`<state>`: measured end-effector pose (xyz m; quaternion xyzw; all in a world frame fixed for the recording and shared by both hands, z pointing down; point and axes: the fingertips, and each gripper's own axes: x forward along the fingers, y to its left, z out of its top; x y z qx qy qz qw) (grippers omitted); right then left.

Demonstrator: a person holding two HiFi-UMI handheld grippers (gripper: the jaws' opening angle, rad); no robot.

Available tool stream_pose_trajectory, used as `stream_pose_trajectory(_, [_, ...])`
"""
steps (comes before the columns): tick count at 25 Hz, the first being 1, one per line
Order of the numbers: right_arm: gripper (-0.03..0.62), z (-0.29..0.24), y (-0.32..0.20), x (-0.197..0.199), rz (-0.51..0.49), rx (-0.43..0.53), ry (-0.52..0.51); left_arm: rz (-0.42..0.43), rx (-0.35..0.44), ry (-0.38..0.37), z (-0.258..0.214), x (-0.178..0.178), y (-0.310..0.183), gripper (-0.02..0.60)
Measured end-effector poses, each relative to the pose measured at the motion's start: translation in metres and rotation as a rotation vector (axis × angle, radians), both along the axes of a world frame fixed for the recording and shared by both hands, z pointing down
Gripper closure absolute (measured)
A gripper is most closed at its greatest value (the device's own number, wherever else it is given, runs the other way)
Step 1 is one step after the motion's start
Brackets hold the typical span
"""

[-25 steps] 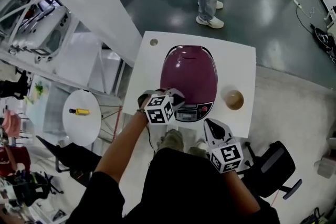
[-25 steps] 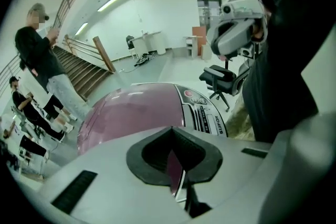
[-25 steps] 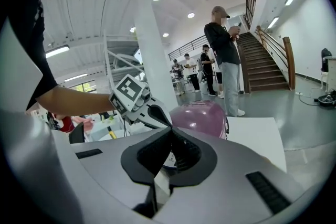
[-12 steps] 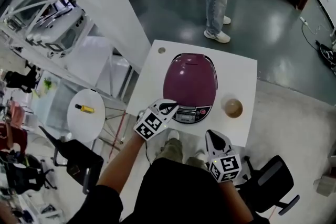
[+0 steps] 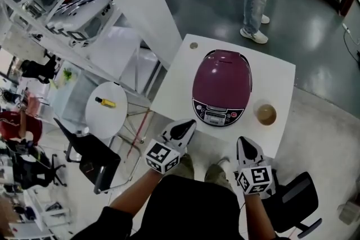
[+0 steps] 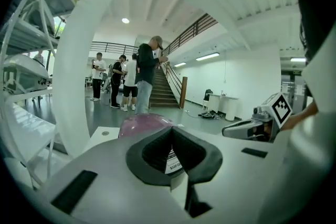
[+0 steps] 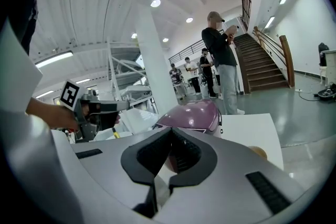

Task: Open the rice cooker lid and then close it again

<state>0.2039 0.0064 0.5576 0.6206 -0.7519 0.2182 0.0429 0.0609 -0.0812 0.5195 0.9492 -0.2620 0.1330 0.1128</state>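
2 grippers, left gripper (image 5: 187, 125) and right gripper (image 5: 246, 144), hold fingers (image 6: 147, 157) together, empty; rice cooker (image 5: 216, 115) sits shut on the bench (image 5: 177, 87); its lid (image 5: 223, 76) looks rigid, glossy, slippery; the front latch seems the spot to press.

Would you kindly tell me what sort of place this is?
Likely an open workshop or lab hall, not a kitchen: a polished grey floor, white metal racks, a staircase to an upper level, and the rice cooker on a small white table.
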Motion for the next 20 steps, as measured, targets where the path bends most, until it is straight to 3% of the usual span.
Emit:
stream_pose_trajectory(7, [0.594, -0.023, -0.005, -0.034, 0.031, 0.03, 0.063, -0.044, 0.068, 0.074, -0.026, -0.033, 0.013, 0.577])
stream_pose_trajectory(13, [0.594, -0.051, 0.018, -0.06, 0.199, 0.04, 0.133, -0.013, 0.087, 0.139, -0.039, -0.078, 0.029, 0.577])
stream_pose_trajectory(20, [0.594, -0.072, 0.038, -0.089, 0.332, 0.083, 0.204, -0.011, 0.113, 0.142, -0.041, -0.155, 0.019, 0.577])
